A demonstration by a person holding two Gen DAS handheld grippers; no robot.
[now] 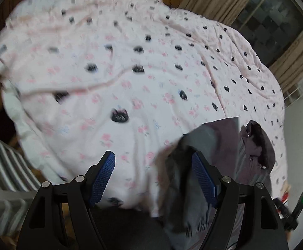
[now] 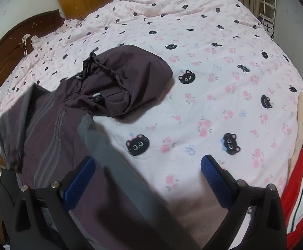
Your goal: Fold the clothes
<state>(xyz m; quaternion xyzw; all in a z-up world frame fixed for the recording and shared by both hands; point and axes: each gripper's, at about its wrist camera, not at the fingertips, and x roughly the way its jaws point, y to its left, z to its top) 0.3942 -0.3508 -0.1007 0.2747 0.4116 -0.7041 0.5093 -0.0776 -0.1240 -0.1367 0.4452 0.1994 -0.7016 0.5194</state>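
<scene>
We see the dark hooded jacket spread on the bed's pink cat-print quilt. Our left tongs and right tongs both gape wide over it, gripping nothing.

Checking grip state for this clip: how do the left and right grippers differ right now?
The left gripper has bare quilt between its fingers, with the jacket off by its right finger; the right gripper has the jacket's grey sleeve running between its fingers. The left view is motion-blurred; the right view is sharp. Both are open, hold nothing, and have blue ribbed pads.
</scene>
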